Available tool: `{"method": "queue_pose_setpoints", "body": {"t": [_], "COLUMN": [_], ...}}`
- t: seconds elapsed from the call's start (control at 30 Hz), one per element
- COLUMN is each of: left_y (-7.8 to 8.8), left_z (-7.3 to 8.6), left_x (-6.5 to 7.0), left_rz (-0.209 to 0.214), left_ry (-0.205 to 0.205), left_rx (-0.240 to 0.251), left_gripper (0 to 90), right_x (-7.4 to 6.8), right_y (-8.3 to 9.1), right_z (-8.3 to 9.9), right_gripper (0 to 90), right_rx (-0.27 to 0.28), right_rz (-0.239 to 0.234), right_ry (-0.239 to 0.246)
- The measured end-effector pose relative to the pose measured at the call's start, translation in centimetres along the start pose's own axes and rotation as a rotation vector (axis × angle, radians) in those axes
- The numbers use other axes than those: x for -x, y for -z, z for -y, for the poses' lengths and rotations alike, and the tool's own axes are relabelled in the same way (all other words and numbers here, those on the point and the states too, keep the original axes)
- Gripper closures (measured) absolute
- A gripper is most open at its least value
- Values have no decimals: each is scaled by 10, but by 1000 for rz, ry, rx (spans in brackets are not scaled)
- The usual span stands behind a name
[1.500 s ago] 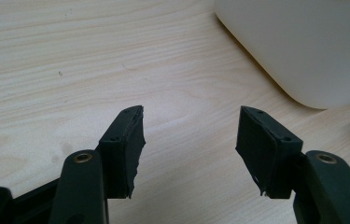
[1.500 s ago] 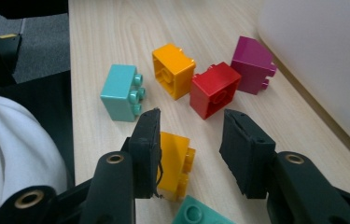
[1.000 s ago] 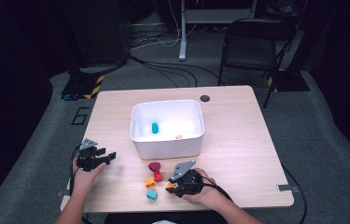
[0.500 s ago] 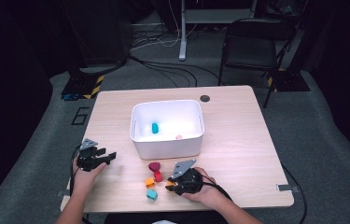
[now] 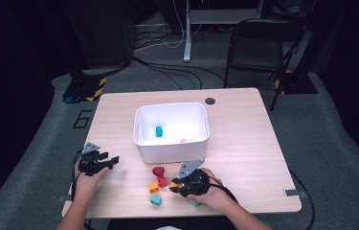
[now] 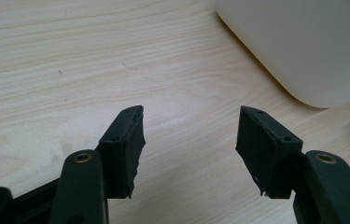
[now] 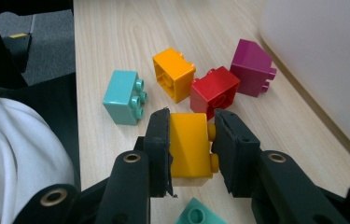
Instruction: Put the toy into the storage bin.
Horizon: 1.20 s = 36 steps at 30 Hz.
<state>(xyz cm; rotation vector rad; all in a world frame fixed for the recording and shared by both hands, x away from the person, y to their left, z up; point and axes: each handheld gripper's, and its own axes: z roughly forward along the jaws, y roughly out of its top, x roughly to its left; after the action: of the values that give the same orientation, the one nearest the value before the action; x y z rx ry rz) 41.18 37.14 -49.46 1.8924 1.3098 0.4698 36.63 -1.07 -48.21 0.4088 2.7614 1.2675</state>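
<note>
Right gripper (image 7: 189, 140) is clenched on a yellow brick (image 7: 189, 144): both pads press its sides, studs against the right-hand pad, brick sitting square between the jaws. The jaws have just been closing, with that brick between them. Seen from above, the right gripper (image 5: 179, 187) sits on the table (image 5: 244, 158) just in front of the white bin (image 5: 172, 143), on the person's side.

The right gripper view gives detail the high view blurs: beyond the held brick lie a red brick (image 7: 214, 91), an orange brick (image 7: 173, 73), a purple brick (image 7: 252, 67) nearest the bin wall, and a teal brick (image 7: 123, 98) farthest from the bin. A green piece (image 7: 196, 214) peeks out under the jaws.

The high view alone looks into the bin: a cyan piece (image 5: 158, 131) and a small pink piece (image 5: 183, 141) lie inside.

Left gripper (image 6: 189, 140) is released, jaws wide apart, bare wood between them, bin corner ahead. From above the left gripper (image 5: 106, 162) rests to the bin's left, well apart from the bricks.
</note>
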Motion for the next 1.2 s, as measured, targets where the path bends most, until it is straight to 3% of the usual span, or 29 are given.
{"method": "queue_pose_setpoints", "body": {"t": [0.73,1.2], "left_y": [1,1], "left_z": [0,0], "left_x": [1,2], "left_rz": [0,1], "left_ry": [-6,-4], "left_rx": [-1,-1], "left_gripper": [412,412], "right_x": [18,33], "right_y": [42,75], "right_z": [-36,-72], "right_gripper": [669,669], "right_rx": [36,78], "right_rz": [12,43], "right_ry": [-64,-65]}}
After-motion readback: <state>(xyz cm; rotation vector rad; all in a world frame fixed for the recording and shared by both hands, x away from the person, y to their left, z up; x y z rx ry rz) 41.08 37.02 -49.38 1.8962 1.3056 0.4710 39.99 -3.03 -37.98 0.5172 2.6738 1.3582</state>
